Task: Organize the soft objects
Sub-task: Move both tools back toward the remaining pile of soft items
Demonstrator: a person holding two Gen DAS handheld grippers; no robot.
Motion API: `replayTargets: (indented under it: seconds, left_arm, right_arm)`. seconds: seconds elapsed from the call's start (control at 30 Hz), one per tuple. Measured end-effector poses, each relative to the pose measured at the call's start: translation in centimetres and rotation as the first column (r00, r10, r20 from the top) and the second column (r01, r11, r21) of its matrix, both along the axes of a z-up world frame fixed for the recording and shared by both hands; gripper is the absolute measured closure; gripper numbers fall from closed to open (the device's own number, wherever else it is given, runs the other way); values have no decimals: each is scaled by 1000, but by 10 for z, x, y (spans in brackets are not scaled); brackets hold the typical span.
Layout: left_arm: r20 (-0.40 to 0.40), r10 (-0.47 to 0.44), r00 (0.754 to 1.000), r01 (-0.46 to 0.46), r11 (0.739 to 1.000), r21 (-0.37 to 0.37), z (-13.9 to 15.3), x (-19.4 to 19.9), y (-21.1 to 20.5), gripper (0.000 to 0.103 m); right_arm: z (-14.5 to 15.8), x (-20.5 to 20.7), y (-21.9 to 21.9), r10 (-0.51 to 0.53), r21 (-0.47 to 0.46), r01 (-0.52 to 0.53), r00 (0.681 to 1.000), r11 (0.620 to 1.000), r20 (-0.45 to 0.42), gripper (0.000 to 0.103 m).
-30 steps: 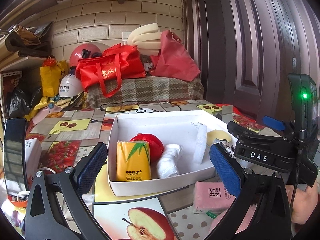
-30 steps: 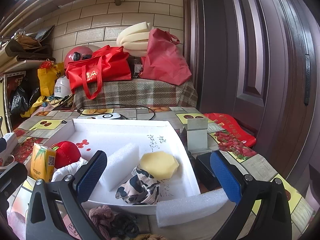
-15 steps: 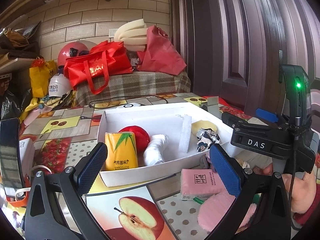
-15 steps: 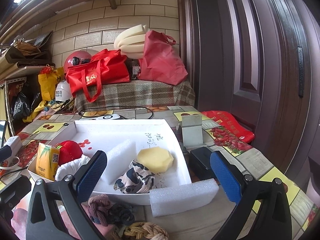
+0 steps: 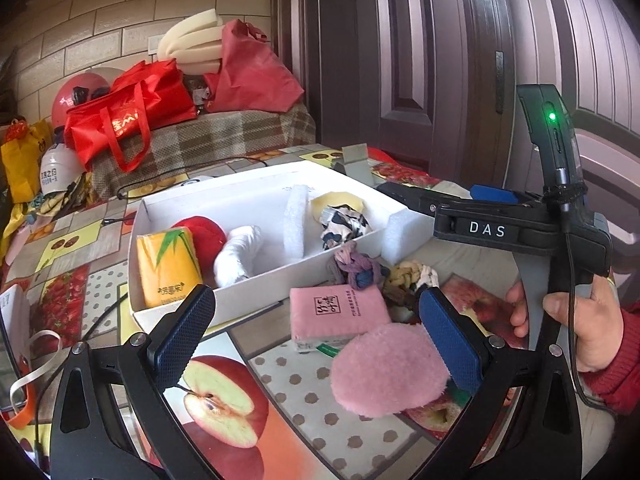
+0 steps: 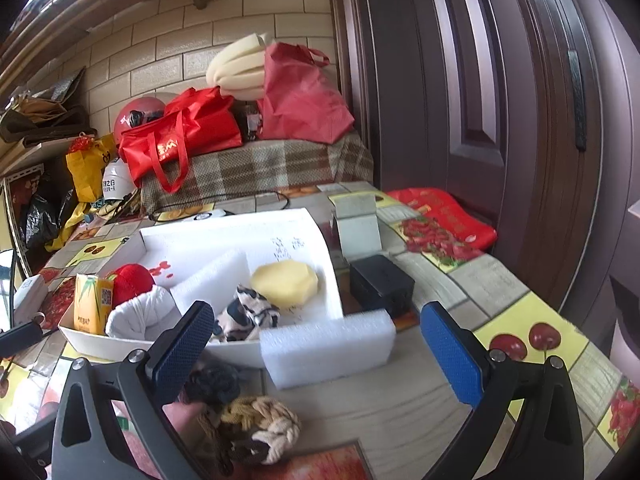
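Your left gripper (image 5: pixel 316 334) has its jaws wide apart, nothing between them; it hangs over the pink puff (image 5: pixel 386 370) and pink pack (image 5: pixel 338 310) on the surface (image 5: pixel 312 396). Your right gripper (image 6: pixel 316 344) also has jaws wide apart, empty, w/ the foam block (image 6: pixel 328 346) lying ahead between them, touching the box (image 5: pixel 256 286) front corner. Your right hand (image 5: pixel 580 320) grips its handle.

Inside box, L to R: yellow tissue pack (image 5: pixel 168 266), red ball (image 5: pixel 202 232), white sock (image 5: pixel 238 256), foam strip (image 5: pixel 296 220) standing on edge, patterned cloth (image 5: pixel 344 224), yellow sponge (image 6: pixel 285 282).

Outside, just in front of box: purple knot (image 5: pixel 354 266) and beige knot (image 6: pixel 262 426) side by side, beige one near your right gripper's left finger. Black case (image 6: pixel 380 286) sits right of box, behind foam block.
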State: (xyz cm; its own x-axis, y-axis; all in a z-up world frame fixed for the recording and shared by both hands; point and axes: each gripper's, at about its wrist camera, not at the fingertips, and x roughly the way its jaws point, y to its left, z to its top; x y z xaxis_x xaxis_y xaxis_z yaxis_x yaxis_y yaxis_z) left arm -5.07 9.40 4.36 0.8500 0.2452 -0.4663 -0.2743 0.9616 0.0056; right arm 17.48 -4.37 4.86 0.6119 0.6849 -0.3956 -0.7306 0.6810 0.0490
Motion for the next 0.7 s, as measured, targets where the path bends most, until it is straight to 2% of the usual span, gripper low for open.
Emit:
replayTargets:
  seconds: [0.23, 0.4, 0.53, 0.6, 0.67, 0.7]
  left_arm:
    - [-80, -98, 992, 94, 994, -57, -7, 5, -12, 0]
    - [-137, -131, 982, 136, 990, 25, -12, 10, -36, 0]
    - [-168, -106, 980, 124, 988, 97, -15, 13, -48, 0]
    - [-168, -98, 981, 114, 990, 87, -15, 12, -43, 0]
    - [-139, -86, 986, 96, 993, 66, -12, 7, -37, 0]
    - [-112, -87, 990, 94, 994, 58, -10, 2, -35, 0]
  right_arm:
    - [-14, 18, -28, 3, -27, -8, 983, 1000, -183, 0]
    - [-21, 20, -65, 28, 15, -24, 958, 1000, -286, 0]
    - [-20, 15, -90, 87, 84, -61, 929, 995, -360, 0]
    - [-14, 7, -102, 136, 148, -90, 931, 985, -340, 0]
    - [-1, -10, -124, 170, 267, -105, 957, 958, -235, 0]
    - [5, -23, -137, 153, 322, -95, 975, 942, -160, 0]
